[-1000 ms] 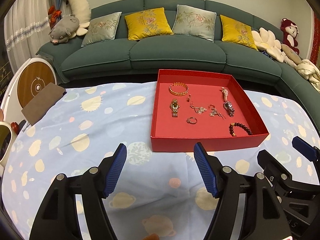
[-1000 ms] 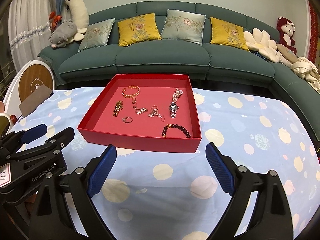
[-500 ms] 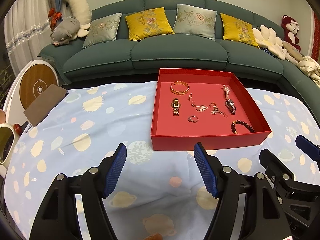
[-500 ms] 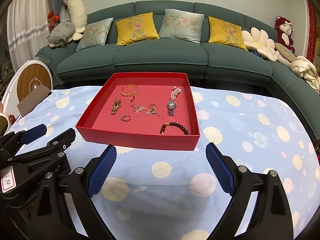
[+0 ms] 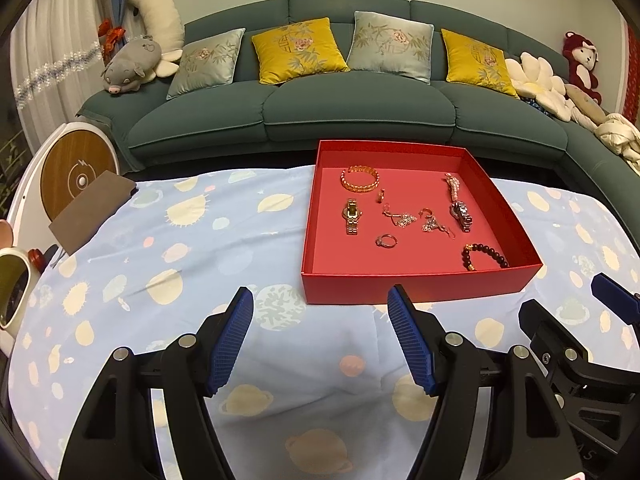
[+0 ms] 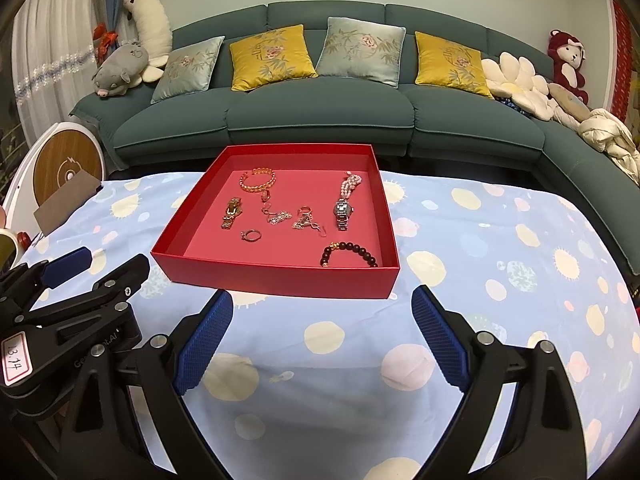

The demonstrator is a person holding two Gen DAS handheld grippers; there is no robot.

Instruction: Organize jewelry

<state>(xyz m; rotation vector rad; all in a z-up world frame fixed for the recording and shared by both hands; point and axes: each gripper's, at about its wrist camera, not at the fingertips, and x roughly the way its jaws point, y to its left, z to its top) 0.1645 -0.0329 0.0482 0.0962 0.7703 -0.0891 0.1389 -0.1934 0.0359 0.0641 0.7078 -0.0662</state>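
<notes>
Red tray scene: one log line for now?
left tongs open, empty | right tongs open, empty | jewelry untouched in red tray

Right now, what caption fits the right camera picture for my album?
Open right gripper hovers before a red tray of jewelry on a spotted cloth.

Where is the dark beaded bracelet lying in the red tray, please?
In both wrist views the dark beaded bracelet lies in the near right corner of the shallow red cardboard tray, just in front of the silver metal wristwatch.
</notes>
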